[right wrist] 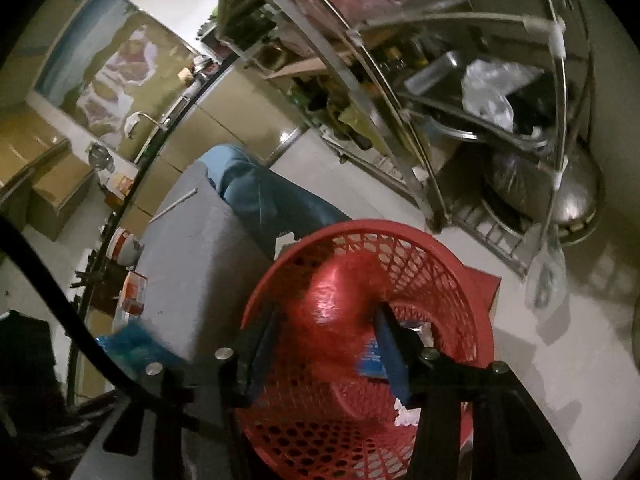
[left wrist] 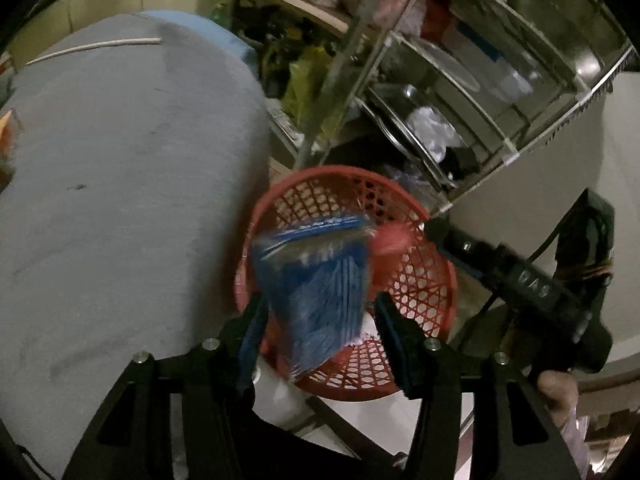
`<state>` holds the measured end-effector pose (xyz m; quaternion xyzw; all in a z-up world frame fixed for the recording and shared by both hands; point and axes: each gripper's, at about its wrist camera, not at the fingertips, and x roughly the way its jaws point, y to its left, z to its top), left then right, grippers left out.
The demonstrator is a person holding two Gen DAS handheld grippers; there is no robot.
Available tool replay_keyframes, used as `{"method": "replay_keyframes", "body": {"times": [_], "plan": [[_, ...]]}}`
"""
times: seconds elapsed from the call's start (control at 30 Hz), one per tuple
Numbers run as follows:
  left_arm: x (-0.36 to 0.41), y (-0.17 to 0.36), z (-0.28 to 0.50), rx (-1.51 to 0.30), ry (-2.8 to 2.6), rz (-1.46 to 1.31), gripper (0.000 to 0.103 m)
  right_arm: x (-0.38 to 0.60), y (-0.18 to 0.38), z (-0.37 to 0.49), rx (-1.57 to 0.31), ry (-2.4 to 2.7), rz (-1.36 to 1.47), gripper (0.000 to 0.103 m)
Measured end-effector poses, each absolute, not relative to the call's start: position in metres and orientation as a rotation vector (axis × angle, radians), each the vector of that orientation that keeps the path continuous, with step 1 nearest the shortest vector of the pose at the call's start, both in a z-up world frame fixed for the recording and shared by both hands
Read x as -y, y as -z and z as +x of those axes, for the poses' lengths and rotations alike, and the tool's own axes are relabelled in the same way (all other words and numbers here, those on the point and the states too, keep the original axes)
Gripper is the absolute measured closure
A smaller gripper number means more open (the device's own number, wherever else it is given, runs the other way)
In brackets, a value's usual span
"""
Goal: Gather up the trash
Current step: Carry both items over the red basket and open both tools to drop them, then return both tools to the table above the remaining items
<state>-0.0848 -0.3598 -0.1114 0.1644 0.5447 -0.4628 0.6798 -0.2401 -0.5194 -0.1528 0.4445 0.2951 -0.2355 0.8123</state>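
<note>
A red mesh basket (left wrist: 320, 170) stands on the pale floor under both grippers. In the left wrist view my left gripper (left wrist: 318, 320) hangs over it with a blurred blue wrapper (left wrist: 320, 280) loose between its fingers; a gap shows on the right-hand side. In the right wrist view my right gripper (right wrist: 326, 344) is above the same basket (right wrist: 380, 224). A shiny red wrapper (right wrist: 336, 300), also blurred, sits between its blue pads without being pinched. The red wrapper (left wrist: 394, 240) shows in the left wrist view too. A blue-and-white packet (right wrist: 370, 356) and white scraps (right wrist: 406, 416) lie inside the basket.
A grey cloth-covered surface (left wrist: 120, 200) rises just left of the basket, with a white stick (left wrist: 100, 46) on it. A steel dish rack (right wrist: 460, 140) stands behind the basket. A crumpled blue wrapper (right wrist: 128, 344) and an orange box (right wrist: 134, 292) lie at the grey surface's far side.
</note>
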Motion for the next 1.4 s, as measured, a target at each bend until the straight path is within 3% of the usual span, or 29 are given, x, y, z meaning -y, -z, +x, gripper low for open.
{"method": "replay_keyframes", "body": {"times": [0.13,0.47,0.83,1.0,1.07,1.4], "plan": [[0.36,0.113,-0.085,-1.222,1.045,0.387,0.039,0.523,0.151,-0.246,-0.571,0.487,0.998,0.037],[0.293,0.084,-0.062,-1.084,0.867,0.407,0.036,0.506,0.122,-0.244,-0.486,0.467,0.933,0.037],[0.18,0.042,-0.035,-0.785,0.369,0.473,0.032,0.438,0.09,-0.187,-0.541,0.293,0.783,0.037],[0.146,0.033,-0.025,-0.727,0.25,0.478,0.03,0.402,0.079,-0.162,-0.575,0.219,0.723,0.037],[0.136,0.032,-0.023,-0.717,0.231,0.47,0.025,0.388,0.076,-0.154,-0.592,0.195,0.7,0.037],[0.106,0.031,-0.016,-0.712,0.193,0.435,0.025,0.338,0.065,-0.122,-0.646,0.11,0.617,0.037]]}}
